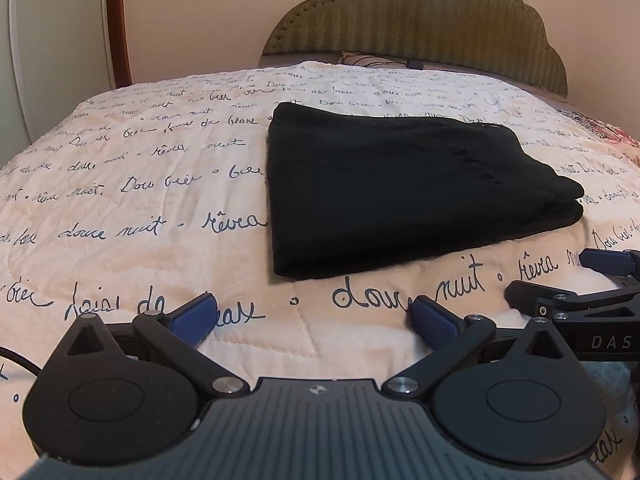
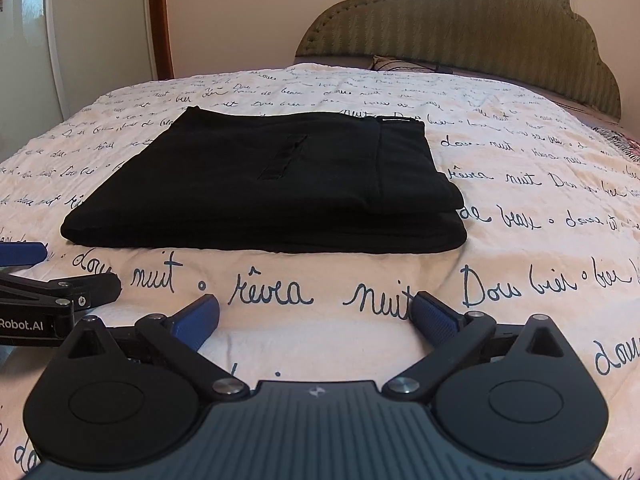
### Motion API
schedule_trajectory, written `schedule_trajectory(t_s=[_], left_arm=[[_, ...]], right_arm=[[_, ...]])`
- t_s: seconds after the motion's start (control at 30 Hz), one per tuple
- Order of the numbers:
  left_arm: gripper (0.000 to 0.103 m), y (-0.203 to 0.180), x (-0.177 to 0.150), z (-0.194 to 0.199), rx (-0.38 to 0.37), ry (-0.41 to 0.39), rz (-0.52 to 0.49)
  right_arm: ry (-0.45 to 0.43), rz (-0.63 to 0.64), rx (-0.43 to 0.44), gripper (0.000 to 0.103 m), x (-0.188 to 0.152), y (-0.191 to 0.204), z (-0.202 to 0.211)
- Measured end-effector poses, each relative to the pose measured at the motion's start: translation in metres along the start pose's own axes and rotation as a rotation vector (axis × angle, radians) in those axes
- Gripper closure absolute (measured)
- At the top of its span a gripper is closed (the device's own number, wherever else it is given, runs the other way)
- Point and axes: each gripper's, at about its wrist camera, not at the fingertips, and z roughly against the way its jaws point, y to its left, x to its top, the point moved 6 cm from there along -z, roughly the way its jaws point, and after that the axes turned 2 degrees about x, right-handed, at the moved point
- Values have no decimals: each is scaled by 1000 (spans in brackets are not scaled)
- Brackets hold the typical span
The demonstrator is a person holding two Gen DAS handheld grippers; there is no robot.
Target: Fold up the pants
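Note:
The black pants [image 1: 400, 188] lie folded into a flat stacked rectangle on the white bedspread [image 1: 140, 200] with dark script. They also show in the right wrist view [image 2: 272, 192], with a pocket slit and waistband facing up. My left gripper [image 1: 312, 316] is open and empty, low over the bedspread just in front of the pants. My right gripper [image 2: 314, 316] is open and empty, also just in front of the pants. Each gripper shows at the edge of the other's view: the right one [image 1: 592, 280] and the left one [image 2: 36, 272].
A padded green headboard [image 1: 420, 20] stands behind the bed, with a pillow [image 1: 360, 58] at its foot. A brown door frame [image 1: 118, 20] and a white wardrobe [image 1: 24, 60] are to the left. A patterned cloth [image 1: 604, 132] lies at the bed's right edge.

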Motion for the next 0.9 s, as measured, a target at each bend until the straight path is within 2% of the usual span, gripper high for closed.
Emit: schedule_trajectory(t_s=[0.9], left_arm=[[0, 1, 1, -2, -11, 10, 11]], right_arm=[[-5, -13, 10, 0, 0, -1, 2]])
